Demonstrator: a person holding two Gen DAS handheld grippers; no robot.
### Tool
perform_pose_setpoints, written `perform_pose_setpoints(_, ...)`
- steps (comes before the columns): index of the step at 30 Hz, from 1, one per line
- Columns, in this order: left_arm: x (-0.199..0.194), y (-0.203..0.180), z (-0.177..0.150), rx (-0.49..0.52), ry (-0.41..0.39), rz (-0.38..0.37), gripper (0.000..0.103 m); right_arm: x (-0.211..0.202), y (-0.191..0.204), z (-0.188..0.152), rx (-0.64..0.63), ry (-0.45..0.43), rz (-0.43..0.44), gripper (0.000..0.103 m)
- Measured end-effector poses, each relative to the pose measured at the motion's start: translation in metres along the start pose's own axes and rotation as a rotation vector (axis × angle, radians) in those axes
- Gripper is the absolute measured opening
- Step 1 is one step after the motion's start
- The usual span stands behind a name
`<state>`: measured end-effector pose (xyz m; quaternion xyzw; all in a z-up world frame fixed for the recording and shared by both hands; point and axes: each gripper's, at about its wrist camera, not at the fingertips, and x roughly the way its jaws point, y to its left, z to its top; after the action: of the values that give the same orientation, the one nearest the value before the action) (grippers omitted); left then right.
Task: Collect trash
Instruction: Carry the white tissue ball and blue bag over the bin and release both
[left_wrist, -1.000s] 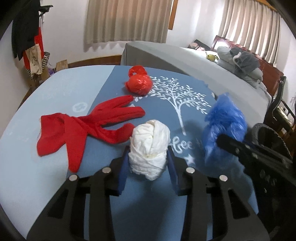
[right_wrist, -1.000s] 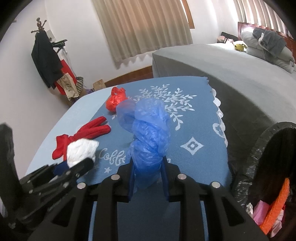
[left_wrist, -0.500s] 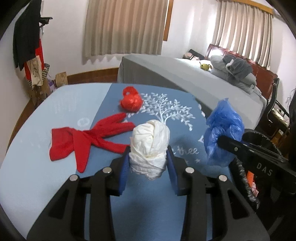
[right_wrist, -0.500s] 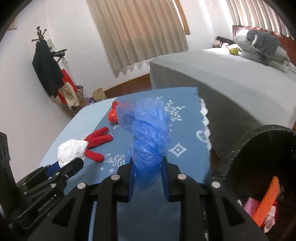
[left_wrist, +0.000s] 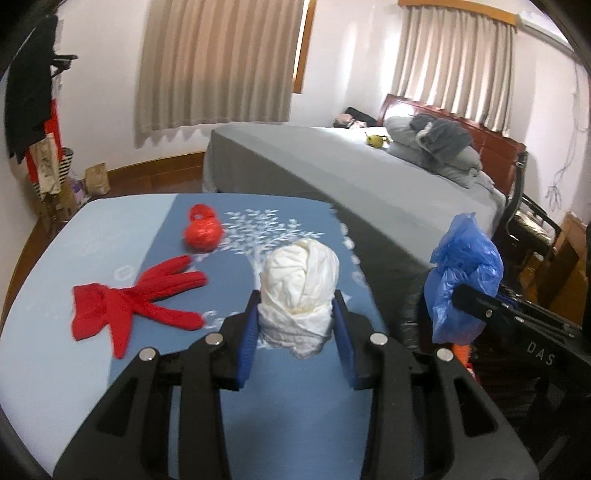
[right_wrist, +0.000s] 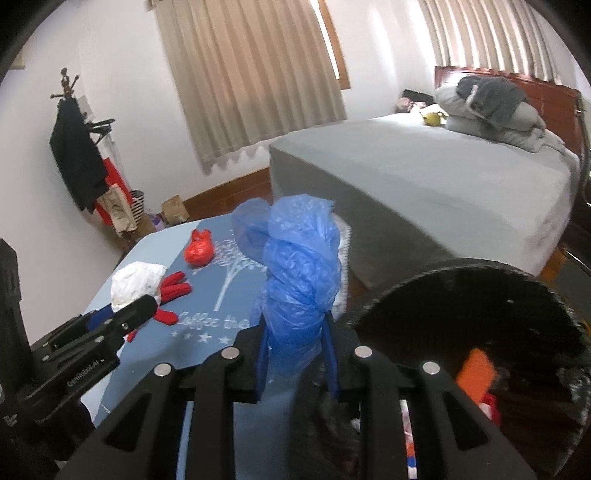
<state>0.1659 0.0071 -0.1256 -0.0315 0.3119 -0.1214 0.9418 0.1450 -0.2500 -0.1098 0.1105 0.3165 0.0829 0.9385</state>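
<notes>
Blue tablecloth (left_wrist: 166, 236) with a white tree print, spread at 6 o'clock. Grey-covered bed (left_wrist: 369, 177) at 1 o'clock, just beyond the cloth's far edge. Heaped grey pillows (left_wrist: 436, 147) and a small yellow toy (left_wrist: 376, 139) at 2 o'clock, near the wooden headboard (left_wrist: 491, 131). Beige curtains (left_wrist: 218, 62) drawn at 12 o'clock. Coat rack (right_wrist: 74, 147) hung with dark clothes at 9 o'clock, against the wall. Brown paper bag (left_wrist: 96, 179) on the floor nearby.

3 knotted bags (left_wrist: 297, 291) (left_wrist: 461, 284) (left_wrist: 203, 232), 1 red glove (left_wrist: 140, 304), 1 black bin (right_wrist: 476, 332), 1 bed (left_wrist: 351, 166)
</notes>
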Motion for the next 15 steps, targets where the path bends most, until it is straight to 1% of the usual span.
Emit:
perform_pose_setpoints(10, 0.004, -0.068, 0.0, 0.078, -0.009, -0.11, 0.036, -0.045, -0.057, -0.013, 0.055, -0.028, -0.113, 0.025)
perform_pose_setpoints(15, 0.012, -0.098, -0.006, 0.108, 0.001, -0.159, 0.036, -0.064, -0.08, -0.022, 0.084, -0.034, -0.162, 0.025)
